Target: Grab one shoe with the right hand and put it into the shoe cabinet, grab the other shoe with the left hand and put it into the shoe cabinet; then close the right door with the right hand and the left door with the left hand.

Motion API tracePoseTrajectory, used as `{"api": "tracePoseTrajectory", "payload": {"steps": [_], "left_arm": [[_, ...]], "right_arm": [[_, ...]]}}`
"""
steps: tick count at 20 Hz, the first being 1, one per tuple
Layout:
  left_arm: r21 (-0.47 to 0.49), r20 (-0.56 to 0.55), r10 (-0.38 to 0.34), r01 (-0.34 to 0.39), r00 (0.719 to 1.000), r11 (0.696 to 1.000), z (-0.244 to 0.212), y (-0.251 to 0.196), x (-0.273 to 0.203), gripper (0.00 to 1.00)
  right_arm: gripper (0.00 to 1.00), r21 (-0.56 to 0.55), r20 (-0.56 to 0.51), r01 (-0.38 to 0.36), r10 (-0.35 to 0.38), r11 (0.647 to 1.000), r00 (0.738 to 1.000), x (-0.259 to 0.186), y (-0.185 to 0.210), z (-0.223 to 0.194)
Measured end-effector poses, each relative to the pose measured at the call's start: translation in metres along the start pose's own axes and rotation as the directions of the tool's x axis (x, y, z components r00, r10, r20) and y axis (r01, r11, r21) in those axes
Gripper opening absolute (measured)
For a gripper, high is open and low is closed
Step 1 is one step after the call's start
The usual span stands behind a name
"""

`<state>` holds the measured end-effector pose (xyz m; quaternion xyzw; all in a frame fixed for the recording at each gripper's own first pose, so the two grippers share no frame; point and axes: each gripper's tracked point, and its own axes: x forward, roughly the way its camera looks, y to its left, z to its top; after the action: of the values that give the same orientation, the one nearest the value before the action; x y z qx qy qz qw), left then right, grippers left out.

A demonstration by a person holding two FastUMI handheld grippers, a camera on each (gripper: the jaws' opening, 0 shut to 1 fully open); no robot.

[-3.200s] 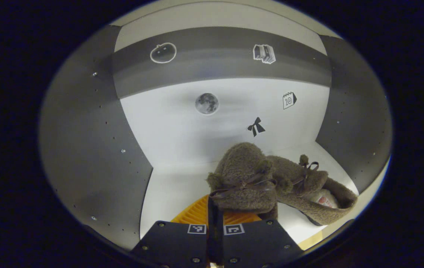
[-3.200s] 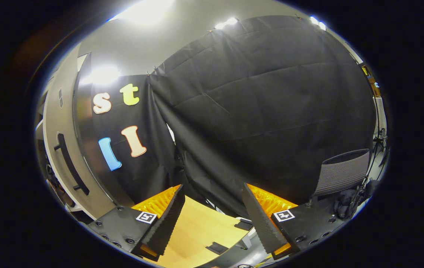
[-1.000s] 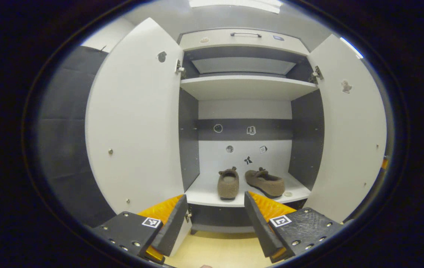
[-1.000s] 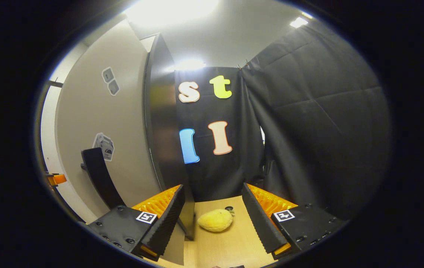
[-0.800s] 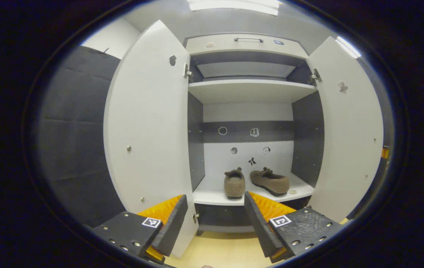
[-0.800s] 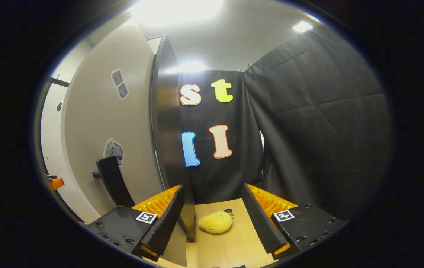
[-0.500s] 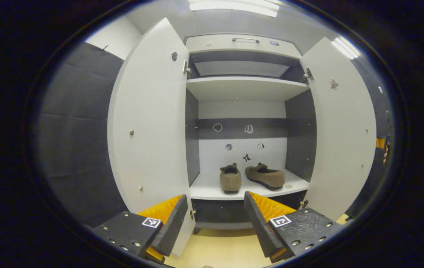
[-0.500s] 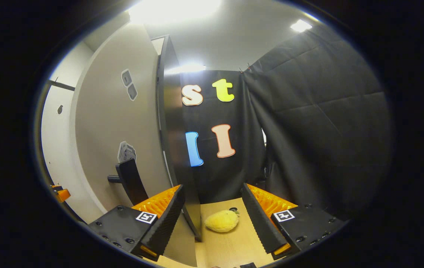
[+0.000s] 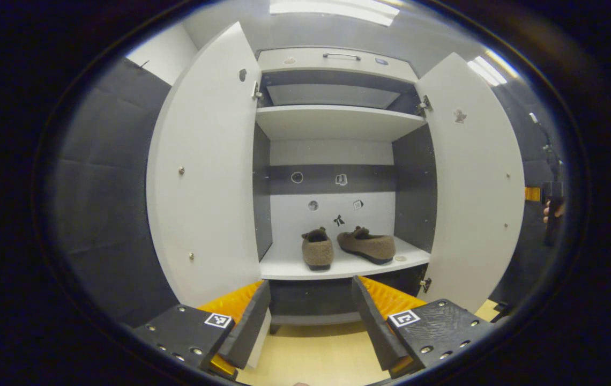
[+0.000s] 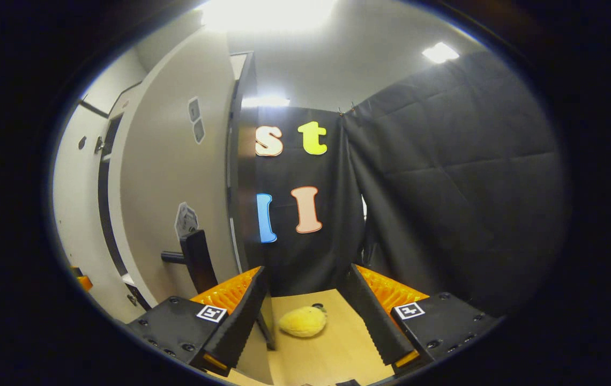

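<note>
both brown shoes (image 9: 347,247) sit on the shoe cabinet (image 9: 337,120) bottom shelf, doors wide open. left tool (image 9: 310,316) spread, empty. right tool (image 10: 305,311) spread too, right door (image 10: 171,177) at its 10 o'clock.

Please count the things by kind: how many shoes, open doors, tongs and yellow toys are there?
Shoes: 2
Open doors: 2
Tongs: 2
Yellow toy: 1
Total: 7
</note>
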<state>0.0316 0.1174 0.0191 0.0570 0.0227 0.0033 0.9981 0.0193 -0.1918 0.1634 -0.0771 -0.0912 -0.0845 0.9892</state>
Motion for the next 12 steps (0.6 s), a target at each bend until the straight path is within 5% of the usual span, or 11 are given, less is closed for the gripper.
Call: {"api": "tracePoseTrajectory", "payload": {"steps": [6,12], "left_arm": [[-0.016,-0.009,-0.034,0.034,0.999,0.999,-0.006,0.0,-0.002,0.89],[-0.019,-0.003,-0.017,0.017,1.0,1.0,-0.007,0.018,-0.007,0.89]], "right_arm": [[0.98,0.029,-0.018,-0.029,0.029,0.999,0.999,-0.011,0.027,-0.001],[0.98,0.046,-0.016,-0.156,0.156,0.987,0.988,-0.014,0.093,-0.003]]}}
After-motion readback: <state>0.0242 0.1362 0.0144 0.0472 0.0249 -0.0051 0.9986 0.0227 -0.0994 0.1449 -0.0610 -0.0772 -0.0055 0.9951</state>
